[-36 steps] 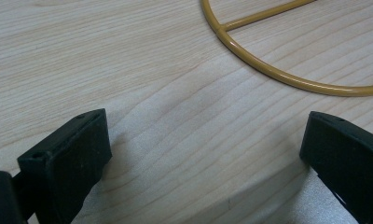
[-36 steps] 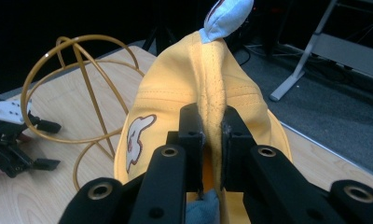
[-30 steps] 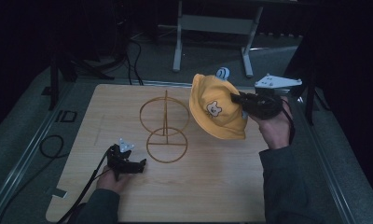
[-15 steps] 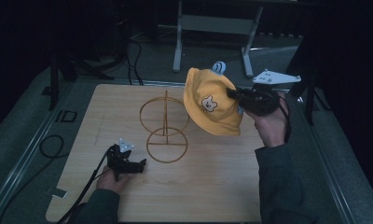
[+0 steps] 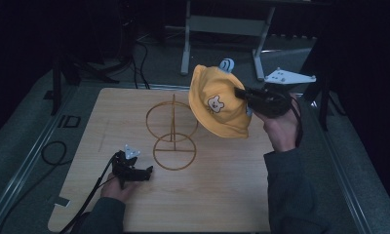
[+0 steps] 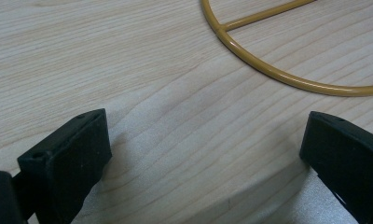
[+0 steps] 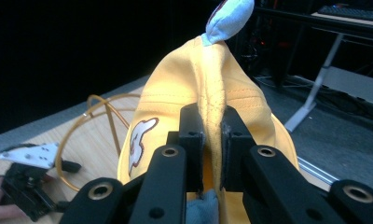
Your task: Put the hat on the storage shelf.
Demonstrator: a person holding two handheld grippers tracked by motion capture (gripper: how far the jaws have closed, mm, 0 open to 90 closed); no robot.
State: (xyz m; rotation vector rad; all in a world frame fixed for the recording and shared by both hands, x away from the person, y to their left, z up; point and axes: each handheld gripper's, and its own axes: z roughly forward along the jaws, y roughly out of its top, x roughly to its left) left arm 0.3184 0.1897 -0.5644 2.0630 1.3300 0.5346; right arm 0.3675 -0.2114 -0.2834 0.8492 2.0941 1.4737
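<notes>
A yellow cap [image 5: 218, 105] with a bear patch and a pale blue ear hangs in the air above the table's right half. My right gripper [image 5: 243, 94] is shut on a fold of the cap's fabric [image 7: 211, 116]. A gold wire stand [image 5: 172, 132], an upright ring on a flat ring base, stands mid-table, just left of the cap. My left gripper [image 5: 146, 171] rests low on the wood near the front left, open, with nothing between its jaws. The stand's base ring [image 6: 287, 70] curves just beyond it.
The wooden table [image 5: 232, 195] has bare room at its front and left. Cables [image 5: 54, 151] trail off its left side. A metal frame [image 5: 222, 24] stands on the floor behind the table. In the right gripper view, the left gripper [image 7: 28, 184] lies at lower left.
My right gripper has carried the cap upward and a little left, closer to the stand's upright ring. The left gripper has stayed put.
</notes>
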